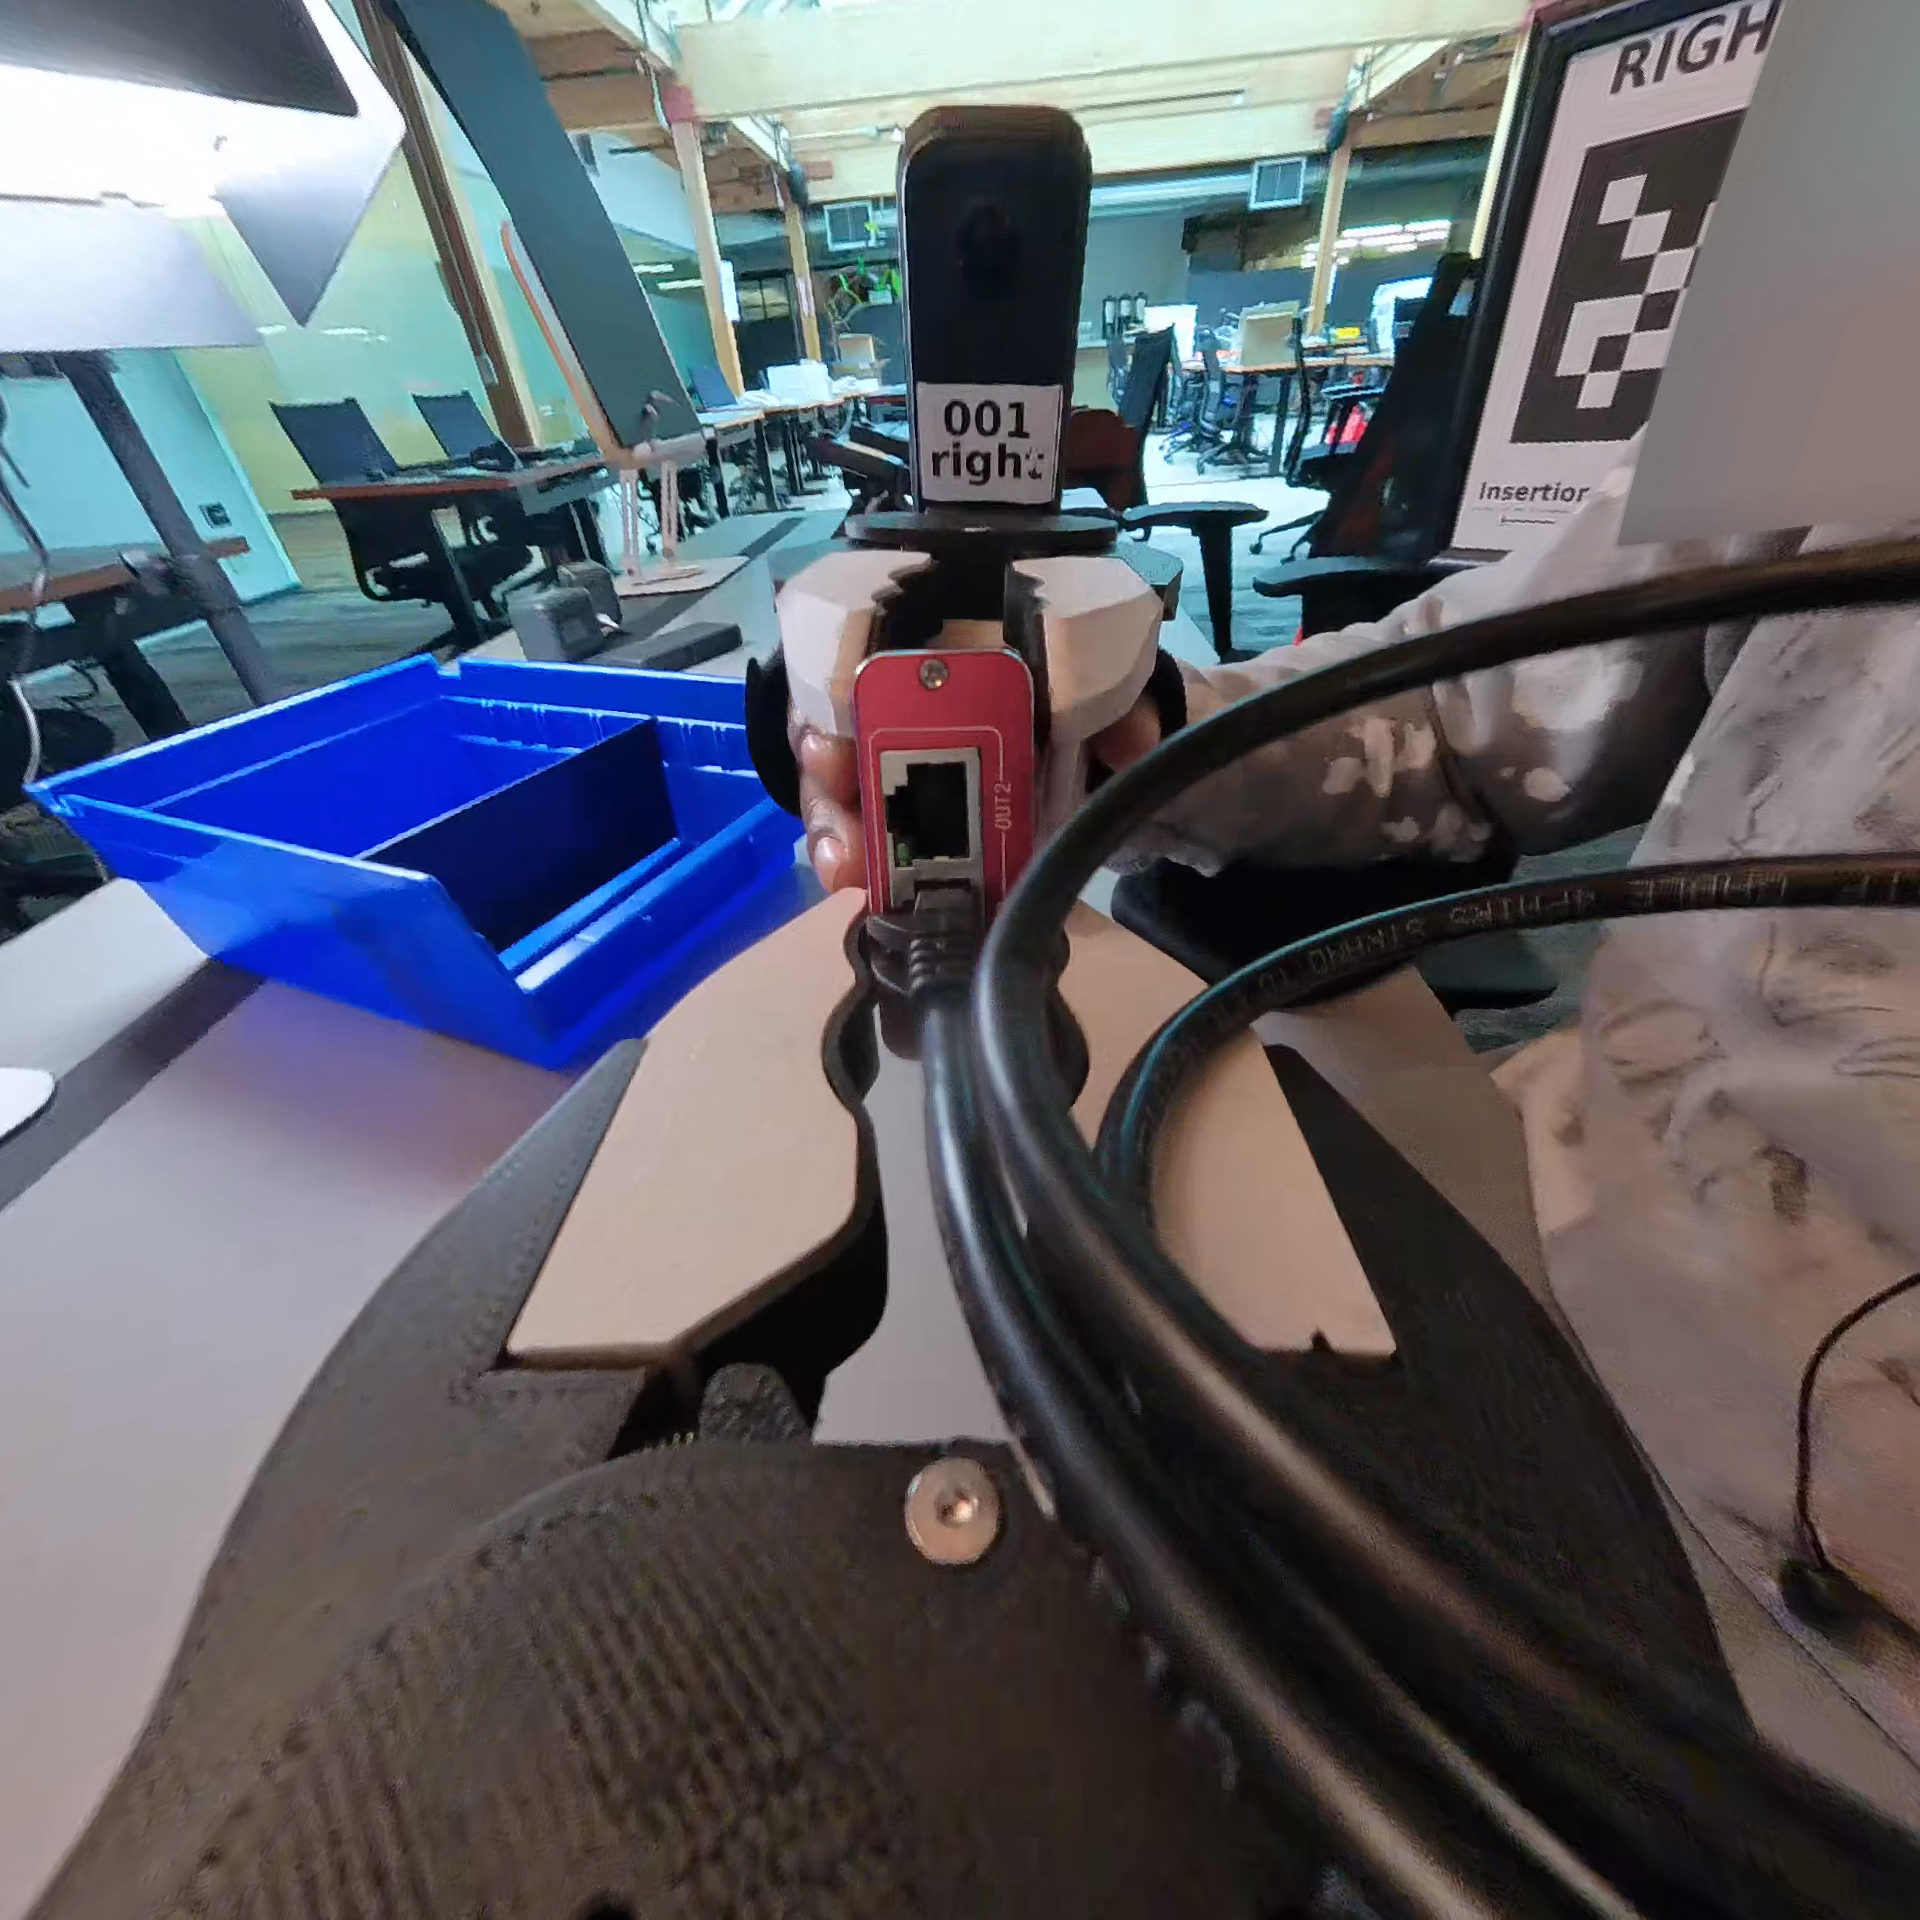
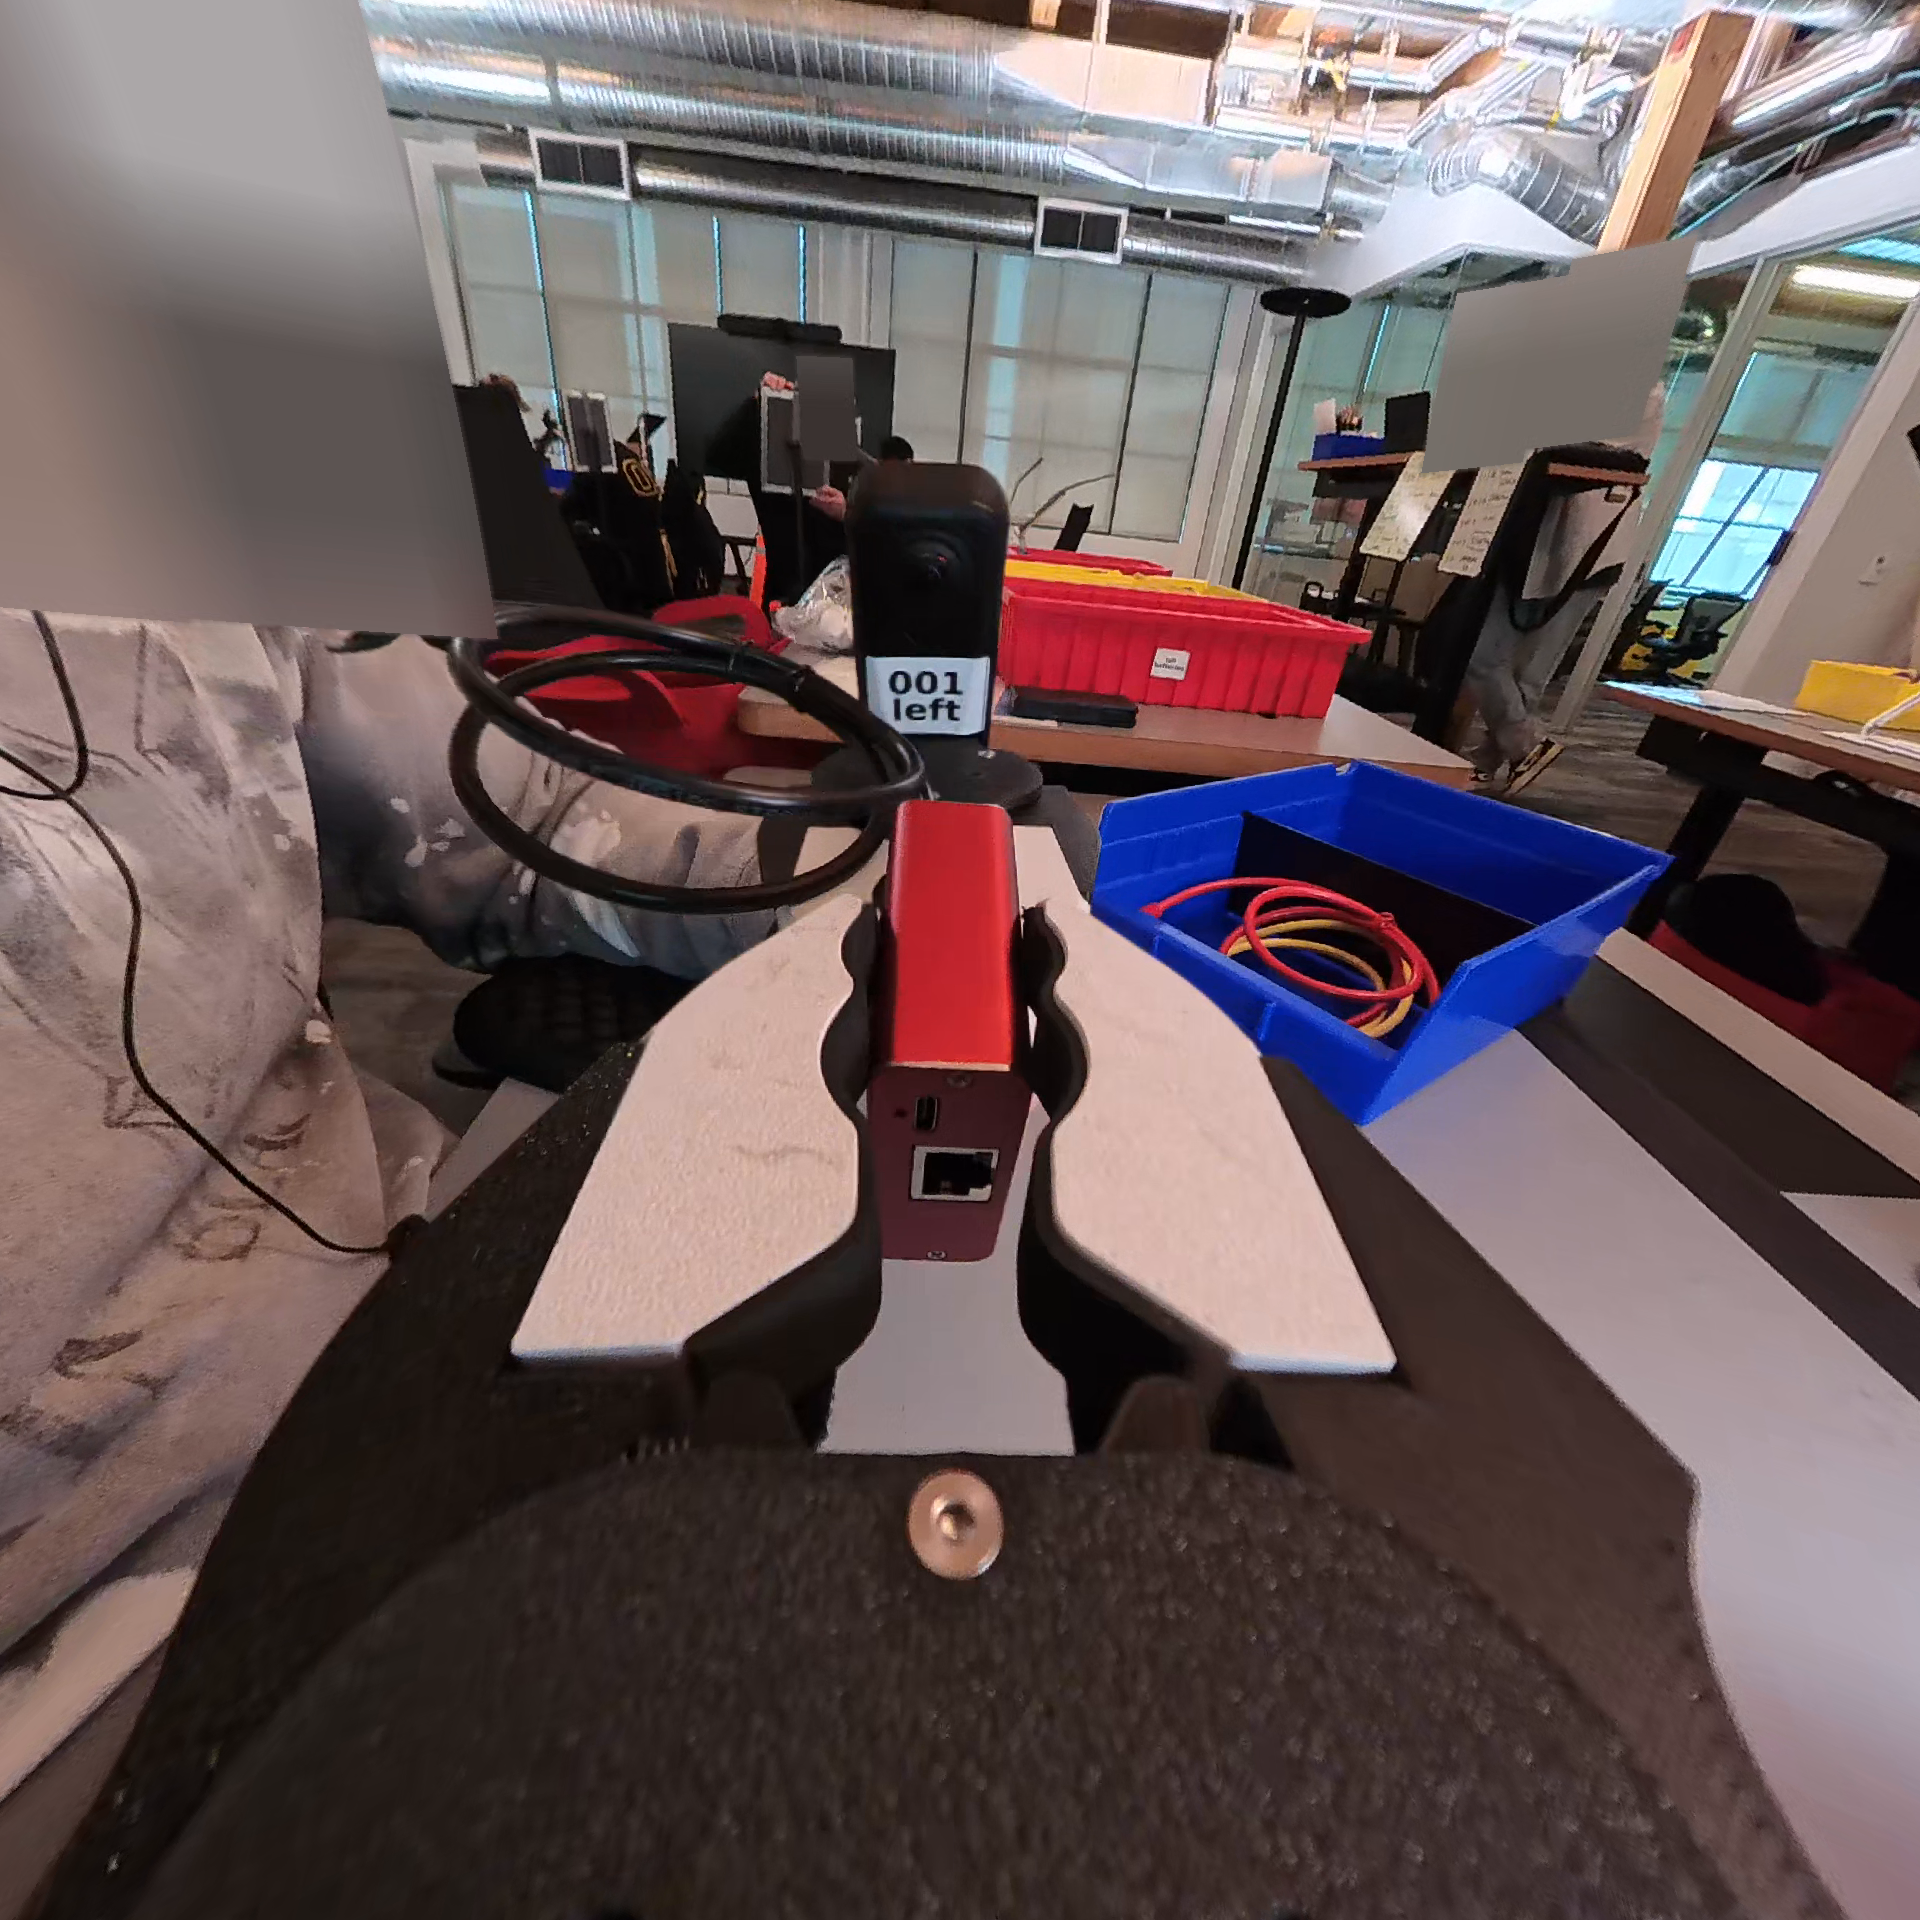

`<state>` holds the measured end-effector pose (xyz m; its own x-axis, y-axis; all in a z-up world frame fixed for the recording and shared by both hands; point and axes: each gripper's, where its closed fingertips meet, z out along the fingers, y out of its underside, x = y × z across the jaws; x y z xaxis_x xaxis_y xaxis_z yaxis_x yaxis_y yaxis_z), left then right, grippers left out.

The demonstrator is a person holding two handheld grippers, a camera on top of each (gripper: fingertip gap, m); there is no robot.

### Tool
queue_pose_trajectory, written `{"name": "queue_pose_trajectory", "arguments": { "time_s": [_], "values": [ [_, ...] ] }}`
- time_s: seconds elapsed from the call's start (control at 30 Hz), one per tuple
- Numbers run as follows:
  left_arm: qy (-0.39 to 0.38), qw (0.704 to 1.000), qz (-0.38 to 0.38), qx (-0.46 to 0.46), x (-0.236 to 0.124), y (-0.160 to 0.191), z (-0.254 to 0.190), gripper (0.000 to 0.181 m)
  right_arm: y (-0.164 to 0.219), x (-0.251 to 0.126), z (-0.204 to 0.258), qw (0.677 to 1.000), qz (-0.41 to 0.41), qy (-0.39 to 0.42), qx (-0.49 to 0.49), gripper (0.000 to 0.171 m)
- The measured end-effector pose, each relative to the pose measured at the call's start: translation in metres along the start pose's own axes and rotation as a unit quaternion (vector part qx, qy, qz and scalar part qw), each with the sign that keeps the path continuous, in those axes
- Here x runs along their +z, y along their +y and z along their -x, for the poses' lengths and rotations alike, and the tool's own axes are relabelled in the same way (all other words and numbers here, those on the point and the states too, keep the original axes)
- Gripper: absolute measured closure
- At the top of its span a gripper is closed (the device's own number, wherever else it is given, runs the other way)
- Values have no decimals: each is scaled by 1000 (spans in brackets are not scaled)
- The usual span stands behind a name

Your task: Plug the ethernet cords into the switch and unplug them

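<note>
My right gripper (image 2: pixel 951 997) is shut on a red switch (image 2: pixel 951 914) and holds it lengthwise above the table; its near end has an empty port. In the left wrist view the switch's far face (image 1: pixel 940 779) shows two ports. The upper one is empty. A black ethernet plug (image 1: pixel 935 930) sits at the lower one. My left gripper (image 1: pixel 951 997) is shut on that plug. Its black cord (image 1: pixel 1049 1195) loops away to the right and also shows in the right wrist view (image 2: pixel 665 769). The right gripper (image 1: pixel 966 613) faces me behind the switch.
A blue bin (image 2: pixel 1351 1049) stands on the table to the right of the switch, with coiled red and yellow cords (image 2: pixel 1330 956) inside; it also shows in the left wrist view (image 1: pixel 416 862). A person's patterned sleeve (image 1: pixel 1403 727) is close by. Red crates (image 2: pixel 1164 634) stand on a far desk.
</note>
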<state>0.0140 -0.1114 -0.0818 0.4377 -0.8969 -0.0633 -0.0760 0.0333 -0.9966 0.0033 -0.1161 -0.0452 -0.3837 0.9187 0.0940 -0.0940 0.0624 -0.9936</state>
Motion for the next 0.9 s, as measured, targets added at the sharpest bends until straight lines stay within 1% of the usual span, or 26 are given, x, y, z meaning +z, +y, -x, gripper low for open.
{"name": "queue_pose_trajectory", "arguments": {
  "time_s": [0.13, 0.2, 0.3, 0.4, 0.7, 0.73, 0.77, 0.83, 0.9],
  "values": [
    [1, 1000, -17, 0, -7, -3, 3, 154, 9, 2, -1, 1000, 17, 0, 14, 144],
    [0, 1000, -21, 5, -8, -4, 4, 154, 13, 3, -2, 999, 25, -1, 24, 135],
    [9, 999, -47, -1, -11, -11, 1, 154, 26, 9, 1, 998, 59, -6, 17, 124],
    [8, 999, -41, 9, -11, -9, 0, 154, 30, 14, 5, 998, 66, -3, 8, 129],
    [11, 1000, -6, 12, -13, 2, 1, 154, 41, 15, 3, 996, 93, 0, 7, 131],
    [5, 1000, -4, 13, -15, 2, 3, 154, 41, 14, 2, 996, 92, 4, 6, 134],
    [-4, 1000, -4, 13, -17, 1, 7, 153, 38, 12, 1, 997, 82, 4, 8, 142],
    [3, 1000, -1, -8, -22, 0, 8, 153, 40, 9, -3, 996, 92, 6, 15, 143],
    [1, 1000, 3, -6, -26, -2, 9, 150, 40, 7, -3, 996, 91, 7, 12, 143]
  ]
}}
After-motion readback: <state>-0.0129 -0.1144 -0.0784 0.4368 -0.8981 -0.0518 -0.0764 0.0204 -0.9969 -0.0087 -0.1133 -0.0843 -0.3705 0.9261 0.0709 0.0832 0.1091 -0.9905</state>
